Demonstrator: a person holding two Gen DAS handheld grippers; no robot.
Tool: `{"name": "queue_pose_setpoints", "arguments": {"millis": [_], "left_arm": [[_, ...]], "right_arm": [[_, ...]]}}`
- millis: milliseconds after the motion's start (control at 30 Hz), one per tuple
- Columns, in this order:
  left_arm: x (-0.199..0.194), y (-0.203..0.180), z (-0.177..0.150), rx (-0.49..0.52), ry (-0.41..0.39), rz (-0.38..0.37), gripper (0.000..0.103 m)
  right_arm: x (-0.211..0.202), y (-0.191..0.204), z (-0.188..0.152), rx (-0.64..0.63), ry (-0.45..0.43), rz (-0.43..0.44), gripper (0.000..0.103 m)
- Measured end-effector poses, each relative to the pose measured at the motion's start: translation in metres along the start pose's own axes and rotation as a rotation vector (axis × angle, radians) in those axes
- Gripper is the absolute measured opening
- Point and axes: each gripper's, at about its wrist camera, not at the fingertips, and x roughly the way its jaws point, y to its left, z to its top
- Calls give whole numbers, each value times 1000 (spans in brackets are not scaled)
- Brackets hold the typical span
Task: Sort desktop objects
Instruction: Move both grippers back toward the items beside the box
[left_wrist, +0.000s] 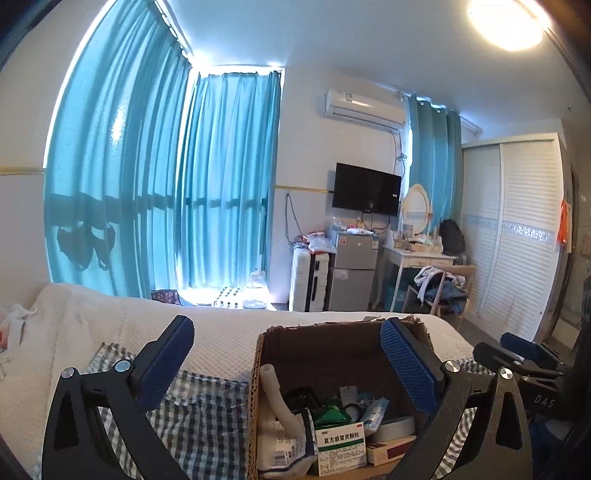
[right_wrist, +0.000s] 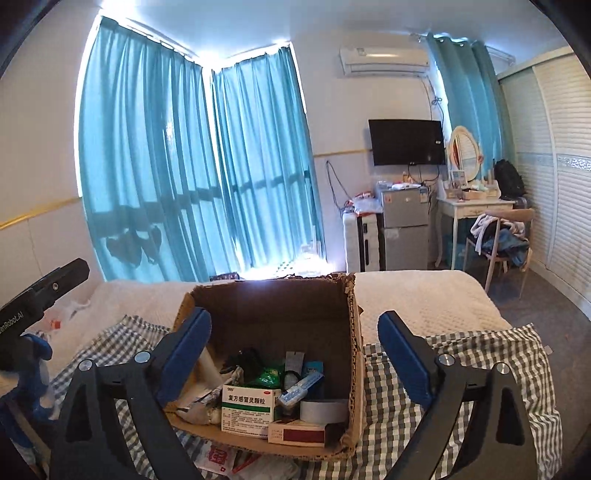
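Both grippers hang over the cardboard box (right_wrist: 352, 317), fingers spread wide with nothing between them: left gripper (left_wrist: 288, 354), right gripper (right_wrist: 295, 343). Box sits on a checked cloth (right_wrist: 461, 369) on the white bed (right_wrist: 424, 295), stuffed with a green-and-white medicine box (right_wrist: 249, 408), a red carton (right_wrist: 295, 432), a tape roll (right_wrist: 323, 410) and packets.

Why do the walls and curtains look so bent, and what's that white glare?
Both wrist views use fisheye lenses, so the blue curtains bow outward. In the left wrist view a ceiling lamp blows out white; in the right wrist view daylight flares under the curtains. The cardboard box stays sharp.
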Motion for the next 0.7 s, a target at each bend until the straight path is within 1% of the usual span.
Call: {"name": "queue_pose_setpoints", "arguments": {"millis": [233, 400, 500, 700], "left_arm": [[-30, 2, -1, 1, -11, -3, 103], [-42, 7, -13, -10, 15, 6, 103], [-42, 11, -21, -19, 40, 25, 103], [-47, 18, -33, -46, 68, 60, 103]], "right_arm": [[-28, 9, -7, -20, -26, -5, 95], [-43, 9, -20, 10, -33, -4, 96], [-48, 10, -31, 23, -19, -9, 96], [-45, 13, -54, 33, 41, -7, 96]]}}
